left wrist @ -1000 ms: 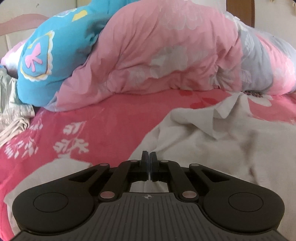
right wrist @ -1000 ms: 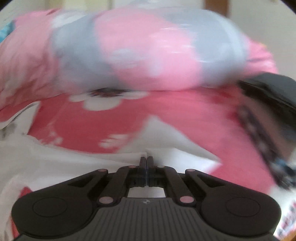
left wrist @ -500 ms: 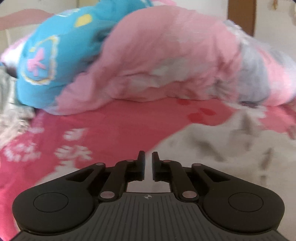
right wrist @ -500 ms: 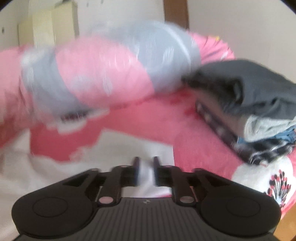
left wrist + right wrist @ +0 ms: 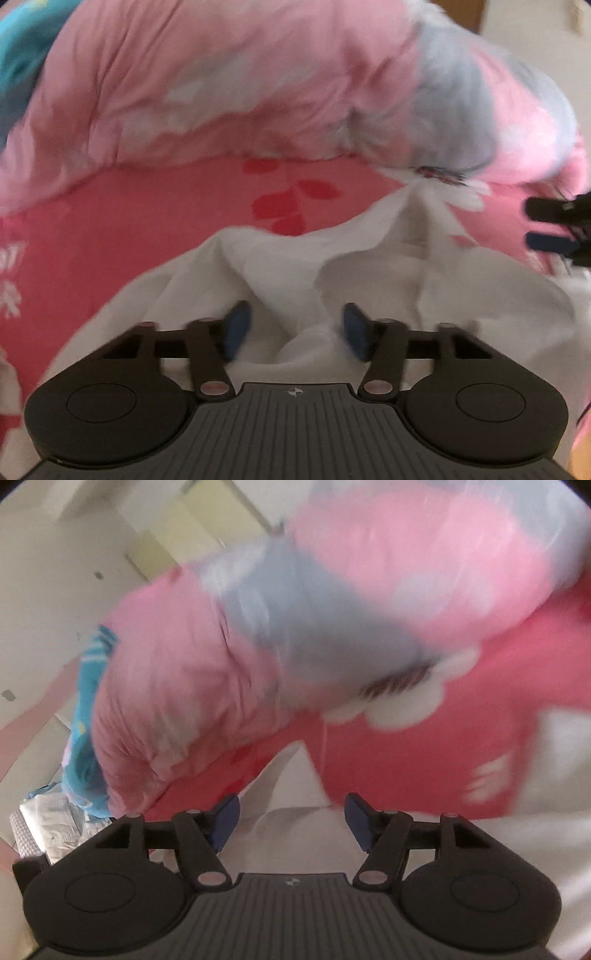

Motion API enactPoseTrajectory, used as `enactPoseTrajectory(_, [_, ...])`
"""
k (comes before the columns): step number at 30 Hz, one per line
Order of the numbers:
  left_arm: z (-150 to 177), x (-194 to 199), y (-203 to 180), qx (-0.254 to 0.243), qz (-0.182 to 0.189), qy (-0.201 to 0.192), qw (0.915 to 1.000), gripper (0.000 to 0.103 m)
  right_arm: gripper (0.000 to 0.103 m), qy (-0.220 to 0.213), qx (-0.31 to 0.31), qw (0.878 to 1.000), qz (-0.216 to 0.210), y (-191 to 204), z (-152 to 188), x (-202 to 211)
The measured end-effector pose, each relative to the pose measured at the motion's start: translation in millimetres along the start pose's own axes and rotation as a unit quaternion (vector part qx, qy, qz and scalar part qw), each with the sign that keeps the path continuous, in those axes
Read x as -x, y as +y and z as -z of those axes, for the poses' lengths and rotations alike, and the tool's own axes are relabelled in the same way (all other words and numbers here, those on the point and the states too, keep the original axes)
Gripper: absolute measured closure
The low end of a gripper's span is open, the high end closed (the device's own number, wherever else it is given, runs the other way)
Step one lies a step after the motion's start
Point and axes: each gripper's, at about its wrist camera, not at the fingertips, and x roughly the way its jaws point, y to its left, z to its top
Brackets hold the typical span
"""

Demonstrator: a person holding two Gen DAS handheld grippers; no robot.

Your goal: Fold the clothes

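Garment status | white garment (image 5: 369, 273) lies rumpled, unfolded, near us on pink bedsheet (image 5: 110, 221) | left gripper (image 5: 293, 328) and right gripper (image 5: 290, 821) both spread wide, empty | we judge folding left.

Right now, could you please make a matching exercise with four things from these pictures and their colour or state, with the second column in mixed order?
Column 1:
1. left gripper
2. white garment
3. quilt
4. bed sheet

Column 2:
A. pale pink and grey, heaped at the back
B. open, over crumpled cloth
C. deep pink with white flowers
D. crumpled, lying on the bed

Pairs: 1-B, 2-D, 3-A, 4-C
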Motion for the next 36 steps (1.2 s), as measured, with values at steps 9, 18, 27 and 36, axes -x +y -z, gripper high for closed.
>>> enactPoseTrajectory(9, [-17, -30, 25, 0.022, -0.022, 0.019, 0.9993, 0.099, 0.074, 0.078, -0.097, 0.991, -0.045, -30, -9, -101])
enactPoseTrajectory(18, [-67, -44, 47, -0.065, -0.078, 0.003, 0.9948, 0.101, 0.1, 0.014, 0.111, 0.991, 0.068, 17, -39, -95])
enactPoseTrajectory(27, [-107, -111, 28, -0.145, -0.133, -0.02, 0.9803, 0.101, 0.1, -0.015, 0.211, 0.964, 0.158, 30, -86, -155])
enactPoseTrajectory(36, [-108, -166, 32, -0.158, -0.129, 0.001, 0.9789, 0.101, 0.1, 0.027, 0.172, 0.969, 0.177, -13, -92, -199])
